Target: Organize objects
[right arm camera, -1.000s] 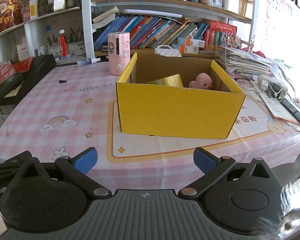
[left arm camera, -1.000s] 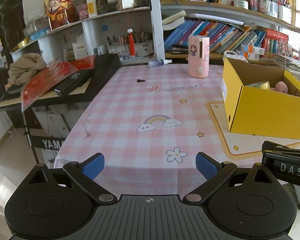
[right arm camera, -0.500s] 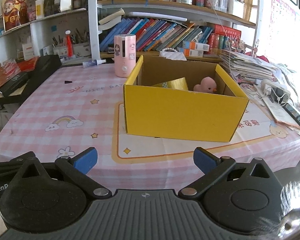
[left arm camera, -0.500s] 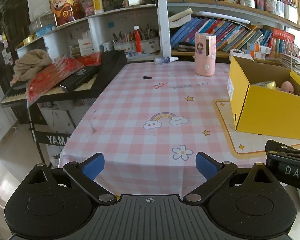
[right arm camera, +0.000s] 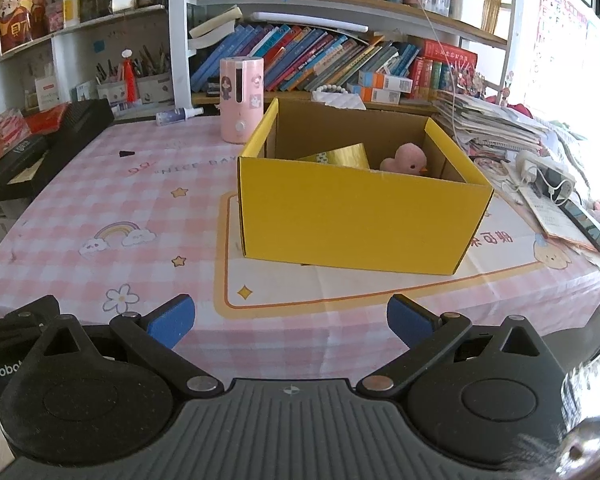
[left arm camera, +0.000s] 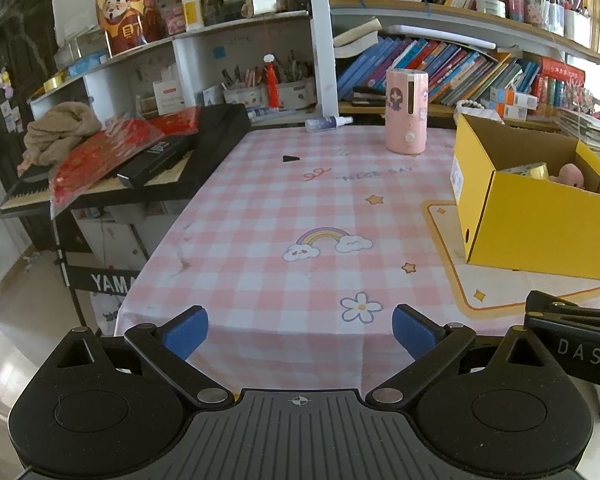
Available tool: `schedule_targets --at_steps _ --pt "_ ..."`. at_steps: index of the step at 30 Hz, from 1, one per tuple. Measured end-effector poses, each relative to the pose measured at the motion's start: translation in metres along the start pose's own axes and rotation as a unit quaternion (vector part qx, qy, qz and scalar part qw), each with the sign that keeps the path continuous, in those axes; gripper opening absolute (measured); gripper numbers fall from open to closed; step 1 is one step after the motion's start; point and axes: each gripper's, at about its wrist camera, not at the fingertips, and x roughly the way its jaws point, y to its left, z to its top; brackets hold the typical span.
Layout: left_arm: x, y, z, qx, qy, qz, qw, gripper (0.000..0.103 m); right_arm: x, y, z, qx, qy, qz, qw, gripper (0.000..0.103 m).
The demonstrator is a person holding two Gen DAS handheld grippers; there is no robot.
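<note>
My left gripper (left arm camera: pixel 300 330) and right gripper (right arm camera: pixel 290 318) spread wide, holding nothing, at table's near edge. Yellow box (right arm camera: pixel 356 216) on tablecloth (left arm camera: pixel 260 216) ahead; pink duck (right arm camera: pixel 406 162), gold packet (right arm camera: pixel 346 156) inside.

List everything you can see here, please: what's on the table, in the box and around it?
Tablecloth: one, pink check, covering table.
Cardboard box: one, yellow, open, on table.
Duck toy: one, pink, inside box.
Gold item: one, inside box, beside duck.
Cylinder device: one, pink, upright behind box.
Spray bottle: one, lying at table's far edge.
Small wedge: one, black, on cloth.
Books: many, mixed colours, on shelves.
Keyboard: one, black, beside table.
Left hand-held gripper: one, blue pads, open, empty.
Right hand-held gripper: one, blue pads, open, empty.
</note>
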Motion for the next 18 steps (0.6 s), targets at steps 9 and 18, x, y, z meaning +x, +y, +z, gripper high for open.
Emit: schedule_targets --at_steps 9,18 --pt "0.0015 -0.002 0.0023 0.001 0.002 -0.007 1.0 0.1 0.0025 -0.0012 0.0011 -0.001 0.003 -0.007 1.0 0.103" --pt "0.005 -0.0025 0.0033 -0.001 0.012 -0.012 0.9999 0.1 0.0051 -0.0015 0.0015 -0.003 0.006 -0.011 1.0 0.103"
